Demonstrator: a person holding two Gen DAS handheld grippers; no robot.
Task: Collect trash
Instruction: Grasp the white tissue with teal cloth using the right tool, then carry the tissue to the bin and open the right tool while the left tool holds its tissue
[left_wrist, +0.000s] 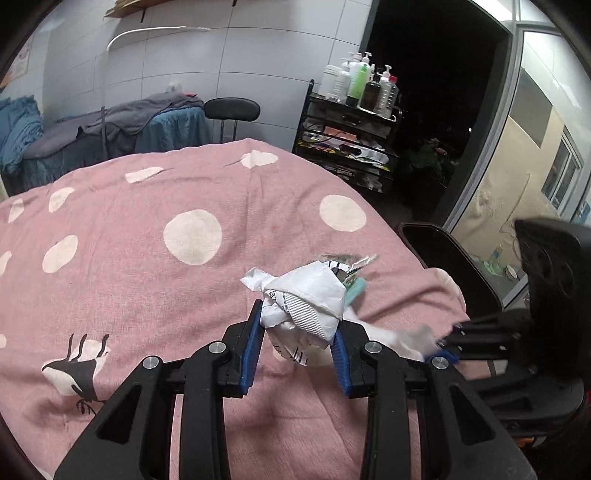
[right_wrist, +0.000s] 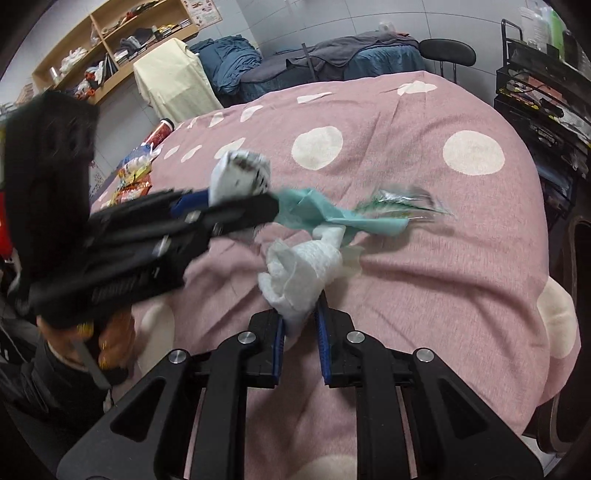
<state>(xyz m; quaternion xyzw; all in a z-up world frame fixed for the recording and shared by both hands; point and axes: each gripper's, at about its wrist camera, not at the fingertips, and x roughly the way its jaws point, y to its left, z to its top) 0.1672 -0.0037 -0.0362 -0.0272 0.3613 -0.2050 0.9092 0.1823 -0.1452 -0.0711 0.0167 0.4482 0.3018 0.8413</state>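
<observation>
Your left gripper (left_wrist: 299, 328) clamps crumpled printed paper (left_wrist: 306, 302) above the pink spotted bedspread (left_wrist: 147, 229); your right gripper (right_wrist: 300, 325) pinches a white tissue wad (right_wrist: 303, 269), both lifted, likely for binning together.

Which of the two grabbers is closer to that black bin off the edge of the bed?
Right. The black bin sits past the bed's right edge; the right gripper reaches in on that side, while the left gripper is further from it.

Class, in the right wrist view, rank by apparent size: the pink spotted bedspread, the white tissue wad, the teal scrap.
1. Pink spotted bedspread, largest.
2. White tissue wad.
3. Teal scrap; looks similar to the wad, which is nearer, so unsure.
</observation>
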